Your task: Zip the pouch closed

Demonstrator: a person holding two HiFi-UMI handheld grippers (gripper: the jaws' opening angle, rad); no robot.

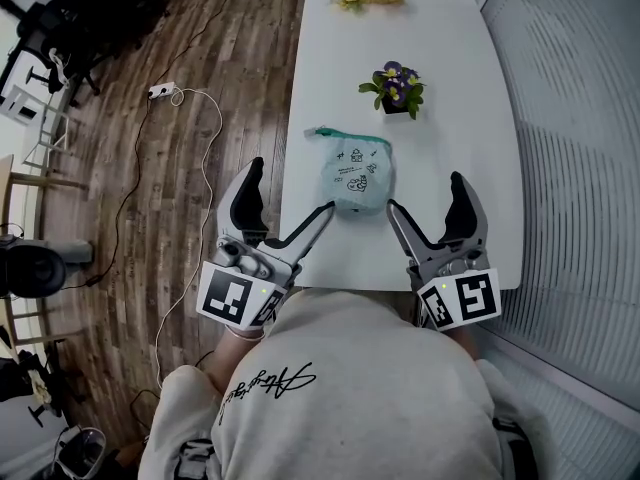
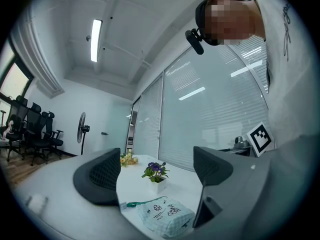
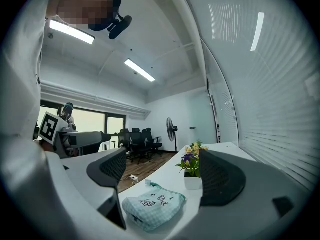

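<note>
Soft mint gingham pouch [image 1: 358, 174] w/ doodle print & teal zip edge lies puffy on smooth white table [image 1: 450, 98], nr its front edge. Left gripper [image 1: 292, 185] & right gripper [image 1: 425, 192] flank it, jaws spread wide, pinching nothing. Potted purple flowers [image 1: 397, 86] beyond; wood-plank floor [image 1: 200, 58] at left.

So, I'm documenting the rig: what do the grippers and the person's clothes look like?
The left gripper and right gripper match: curved black jaws with textured pads on a silver-grey body, each with a white cube bearing black square markers. The person wears a pale sweatshirt with black script.
</note>
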